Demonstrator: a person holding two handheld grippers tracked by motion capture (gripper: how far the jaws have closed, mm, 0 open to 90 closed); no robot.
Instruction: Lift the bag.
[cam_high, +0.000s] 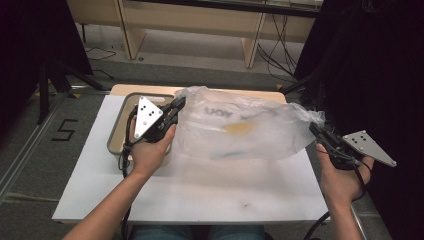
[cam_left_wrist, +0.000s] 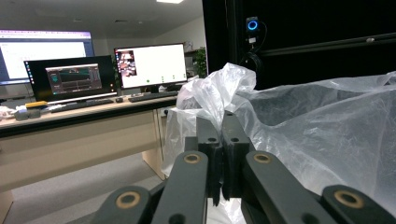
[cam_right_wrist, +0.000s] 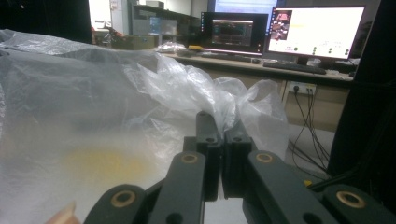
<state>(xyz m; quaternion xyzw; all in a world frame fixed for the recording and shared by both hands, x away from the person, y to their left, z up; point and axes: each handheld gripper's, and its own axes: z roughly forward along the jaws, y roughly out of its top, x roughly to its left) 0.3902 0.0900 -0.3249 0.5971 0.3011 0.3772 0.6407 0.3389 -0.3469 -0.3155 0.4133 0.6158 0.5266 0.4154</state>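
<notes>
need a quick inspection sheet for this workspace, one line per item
surface: white board on the table, bare in front.
job's things: clear plastic bag stretched between both grippers, printed, something yellow inside.
clutter: shallow grey-rimmed tray at the left, partly behind the left hand.
grippers: left hand-held gripper shut on the bag's left edge; right hand-held gripper shut on its right corner.
cables: black cable trails from the left gripper; more cables on the floor by the desk.
surroundings: wooden desk with lit monitors, black curtains at the sides.
</notes>
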